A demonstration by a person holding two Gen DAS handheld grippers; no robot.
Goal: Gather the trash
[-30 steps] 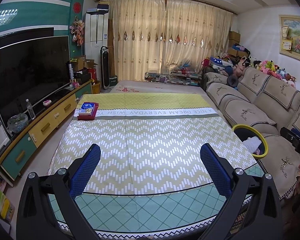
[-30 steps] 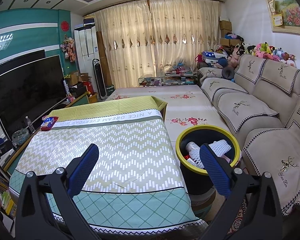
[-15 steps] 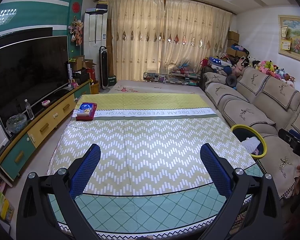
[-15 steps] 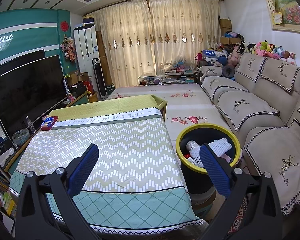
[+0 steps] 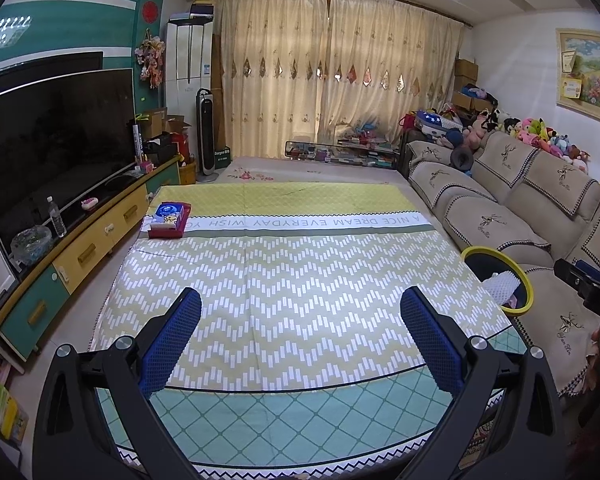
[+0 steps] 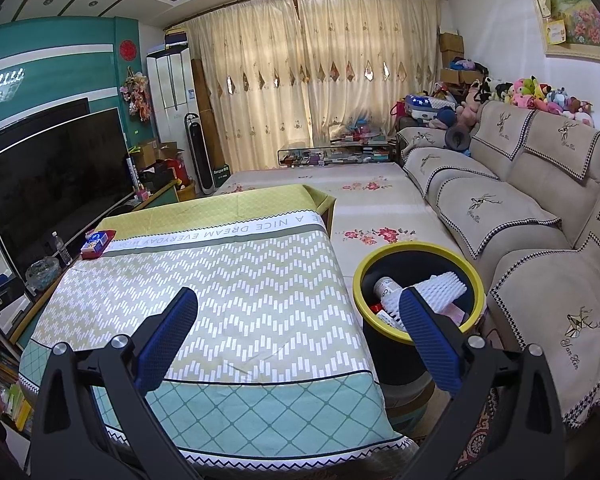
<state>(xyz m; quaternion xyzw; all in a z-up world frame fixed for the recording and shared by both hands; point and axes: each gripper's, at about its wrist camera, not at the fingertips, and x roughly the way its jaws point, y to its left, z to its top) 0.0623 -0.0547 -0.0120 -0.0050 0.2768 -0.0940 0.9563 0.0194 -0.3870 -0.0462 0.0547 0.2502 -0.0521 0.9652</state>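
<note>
While both tools hover above the patterned tablecloth (image 5: 300, 280):
Left gripper (image 5: 300, 344): blue-padded fingers spread wide, nothing between them.
Right gripper (image 6: 298, 338): released too, holding nothing.
Trash bin: yellow-rimmed black round bin (image 6: 476, 280) at three o'clock beside the table, white foam netting (image 6: 440, 288) and other scraps inside.
Red tissue box (image 5: 168, 218): eleven o'clock, far table corner.

1. Trash bin (image 5: 521, 280), left wrist view, 3 o'clock: the table edge hides its near side and body; only part of the yellow rim shows.
2. Trash bin (image 6: 476, 284), right wrist view: right gripper finger (image 6: 428, 334) covers part of the contents; items under the white foam net (image 6: 440, 286) cannot be identified.
3. Red tray (image 6: 99, 243), 9 o'clock: box lettering too small to read.
4. Tablecloth (image 5: 300, 280) slogan cut off at its left end.
5. Right gripper body (image 5: 588, 288), 3 o'clock, cropped by the frame.
</note>
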